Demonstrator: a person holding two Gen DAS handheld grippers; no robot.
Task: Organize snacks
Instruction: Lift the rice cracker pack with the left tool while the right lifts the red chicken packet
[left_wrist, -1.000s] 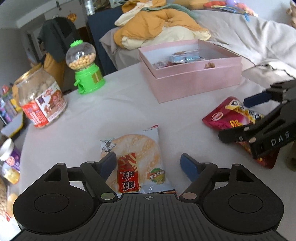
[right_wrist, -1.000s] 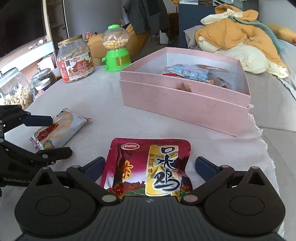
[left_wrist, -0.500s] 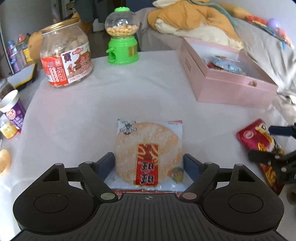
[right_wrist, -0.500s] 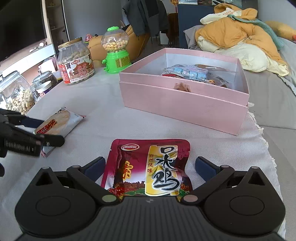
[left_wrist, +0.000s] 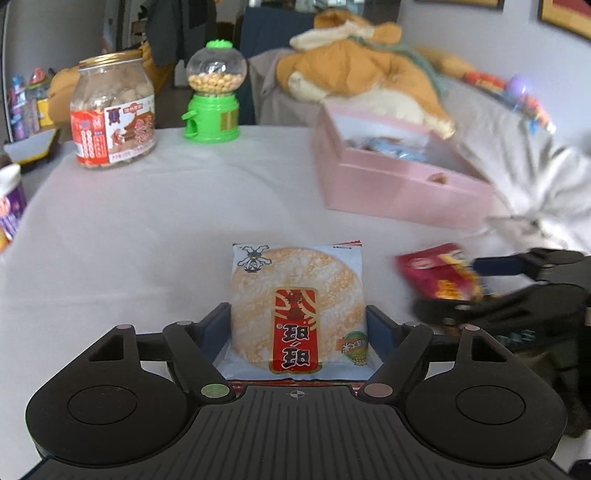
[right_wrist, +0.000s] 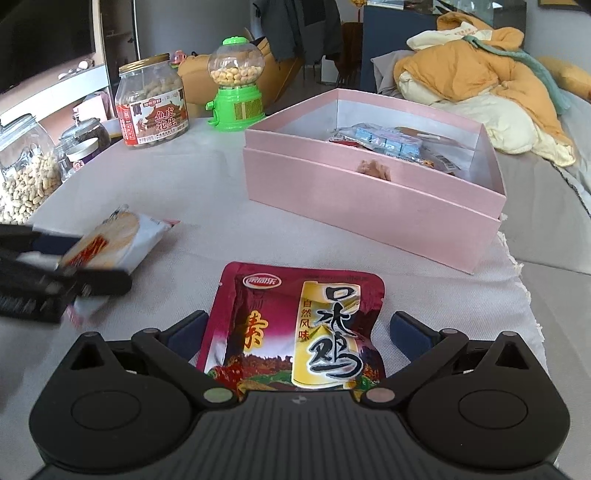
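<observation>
Item: rice cracker pack (left_wrist: 297, 314), pinched between the left tongs (left_wrist: 297, 328), near the pink box (right_wrist: 369, 199), on its jar side.
Item: red pouch (right_wrist: 295, 328), between the spread right tongs (right_wrist: 295, 332), in front of the box; not yet gripped.
Handling: close squarely on pouch edges; lift both over the box wall.
Nearby: jar (right_wrist: 153, 101), green dispenser (right_wrist: 236, 88), beyond the box; path open.

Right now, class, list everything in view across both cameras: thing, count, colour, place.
Rice cracker packet: one, white and red, between left gripper's fingers.
Chicken snack pouch: one, dark red, between right gripper's fingers.
Pink box: one, open, holding wrapped snacks, far right of table.
Peanut jar: one, clear, red label, far left.
Candy dispenser: one, green, beside the jar.
Left gripper: black, blue fingers.
Right gripper: black, blue fingers.
</observation>
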